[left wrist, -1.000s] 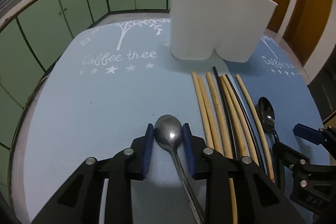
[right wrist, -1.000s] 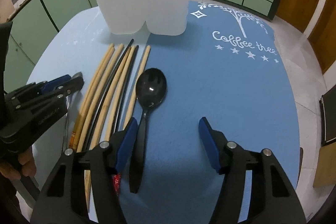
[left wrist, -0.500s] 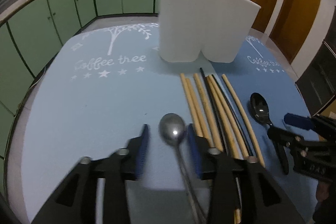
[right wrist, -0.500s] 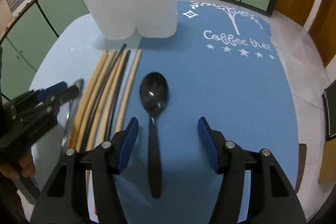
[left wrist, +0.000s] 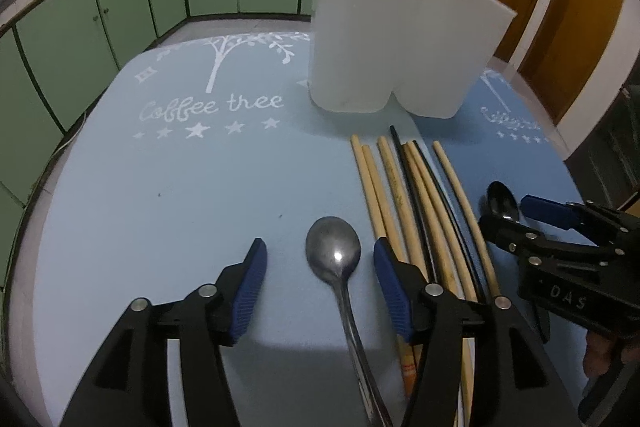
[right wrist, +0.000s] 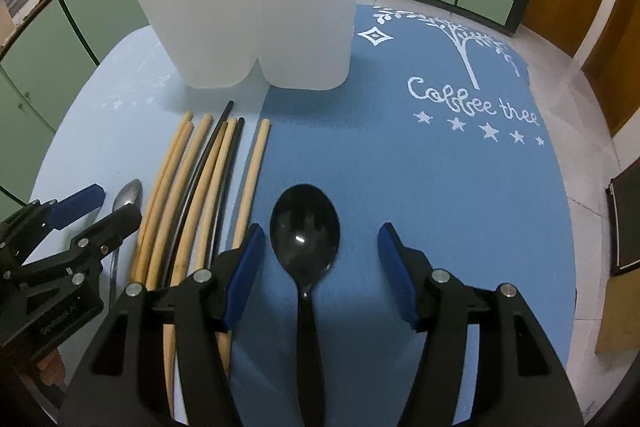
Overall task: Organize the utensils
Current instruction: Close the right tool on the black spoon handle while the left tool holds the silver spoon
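Since a second ago the left gripper (left wrist: 320,259) has let go of the metal spoon (left wrist: 333,251), whose bowl its pads then pinched; its jaws are opening now, and the bowl lies between them at lower centre of the left wrist view with a gap on each side. Meanwhile the black spoon (right wrist: 305,227), earlier against the right gripper's (right wrist: 320,243) left finger, now sits centred between its open jaws, touching neither pad.

From the left wrist view, the right gripper (left wrist: 516,215) appears at the right edge over the black spoon (left wrist: 502,201), most of which it hides. From the right wrist view, the left gripper (right wrist: 114,205) shows at the lower left with the metal spoon (right wrist: 128,195) peeking out behind it.

Both spoons lie bowl-up on the blue mat (right wrist: 400,167), handles running toward the bottom edge. Between them lies a row of tan and black chopsticks (left wrist: 404,195), tips toward the white holder (left wrist: 396,59) at the top.
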{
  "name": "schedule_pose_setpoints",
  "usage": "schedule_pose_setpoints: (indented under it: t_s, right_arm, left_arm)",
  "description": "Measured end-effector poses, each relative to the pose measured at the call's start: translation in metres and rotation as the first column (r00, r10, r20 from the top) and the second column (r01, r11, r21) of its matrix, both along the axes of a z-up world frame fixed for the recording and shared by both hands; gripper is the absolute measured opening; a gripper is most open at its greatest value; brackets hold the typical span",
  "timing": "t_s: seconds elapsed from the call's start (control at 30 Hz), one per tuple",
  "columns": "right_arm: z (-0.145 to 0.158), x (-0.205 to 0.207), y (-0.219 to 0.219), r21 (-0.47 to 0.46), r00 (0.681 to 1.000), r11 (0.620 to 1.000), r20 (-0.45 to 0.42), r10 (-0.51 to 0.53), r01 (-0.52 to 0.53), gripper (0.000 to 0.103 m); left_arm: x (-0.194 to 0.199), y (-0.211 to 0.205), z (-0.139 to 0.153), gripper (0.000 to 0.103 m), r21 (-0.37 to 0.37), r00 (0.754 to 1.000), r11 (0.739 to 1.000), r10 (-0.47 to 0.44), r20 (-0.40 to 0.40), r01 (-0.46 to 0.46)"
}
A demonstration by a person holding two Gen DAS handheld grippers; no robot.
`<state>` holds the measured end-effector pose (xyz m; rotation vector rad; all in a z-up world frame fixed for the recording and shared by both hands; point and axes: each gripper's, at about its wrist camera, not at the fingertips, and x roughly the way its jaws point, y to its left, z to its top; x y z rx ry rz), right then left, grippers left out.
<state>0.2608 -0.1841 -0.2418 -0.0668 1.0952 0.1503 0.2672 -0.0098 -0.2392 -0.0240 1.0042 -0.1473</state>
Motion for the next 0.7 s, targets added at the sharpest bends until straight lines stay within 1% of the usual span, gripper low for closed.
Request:
schedule_pose_setpoints:
  t_s: [0.07,0.1,0.13,0.17,0.2,0.27,0.3,0.37,0.43,0.47,0.53,0.57,0.7]
  right_arm:
    - [-0.001,0.001,0.001,-0.004,1.000,1.000,0.000,-0.003,0.003,0.056]
    - [-0.001,0.000,0.002,-0.007,1.000,1.000,0.000,-0.003,0.003,0.054]
    - [-0.001,-0.001,0.003,-0.010,1.000,1.000,0.001,-0.003,0.003,0.053]
    - [-0.001,-0.001,0.003,-0.010,1.000,1.000,0.001,-0.001,0.001,0.049]
    - [-0.001,-0.002,0.004,-0.010,1.000,1.000,0.001,0.000,0.000,0.047]
    - [-0.001,-0.003,0.005,-0.012,1.000,1.000,0.002,-0.006,0.006,0.044]
    - [-0.001,-0.004,0.004,-0.005,1.000,1.000,0.001,-0.007,0.007,0.039]
    - [-0.001,-0.004,0.002,0.003,1.000,1.000,0.002,-0.008,0.008,0.033]
    - [0.000,-0.004,-0.001,0.018,1.000,1.000,0.002,-0.005,0.005,0.033]
    - [0.000,-0.004,-0.004,0.027,1.000,1.000,0.004,-0.005,0.005,0.033]
    - [0.004,-0.008,-0.011,0.076,1.000,0.997,0.026,-0.011,0.009,0.032]
    - [0.006,-0.010,-0.013,0.089,0.999,0.996,0.039,-0.016,0.013,0.032]
    - [0.016,-0.018,-0.023,0.117,0.996,0.993,0.090,-0.018,0.007,0.032]
  left_arm:
    - [0.004,-0.002,0.000,0.054,0.012,1.000,1.000,0.002,-0.005,-0.002]
    - [0.005,-0.002,0.000,0.048,0.019,1.000,1.000,0.008,-0.008,-0.008]
    - [0.006,-0.002,0.000,0.045,0.030,1.000,0.999,0.015,-0.011,-0.014]
    - [0.006,-0.002,0.000,0.038,0.031,1.000,0.999,0.014,-0.014,-0.013]
    - [0.005,-0.002,0.001,0.028,0.022,1.000,1.000,0.010,-0.019,-0.010]
    - [0.004,-0.003,0.001,0.028,-0.004,0.999,1.000,0.001,-0.034,-0.001]
    - [0.002,-0.005,0.001,0.028,-0.004,0.999,1.000,-0.006,-0.035,0.006]
    - [-0.001,-0.008,0.001,0.028,0.008,1.000,1.000,-0.010,-0.026,0.010]
    - [-0.003,-0.009,0.001,0.028,0.000,1.000,1.000,-0.006,-0.019,0.006]
    - [-0.003,-0.008,0.002,0.027,-0.015,1.000,1.000,-0.005,-0.015,0.005]
    - [-0.007,-0.005,0.005,0.027,-0.062,1.000,0.998,-0.010,0.004,0.010]
    - [-0.010,-0.003,0.008,0.027,-0.075,1.000,0.997,-0.013,0.025,0.015]
    - [-0.025,-0.006,0.019,0.027,-0.058,0.993,0.997,-0.044,0.112,0.050]
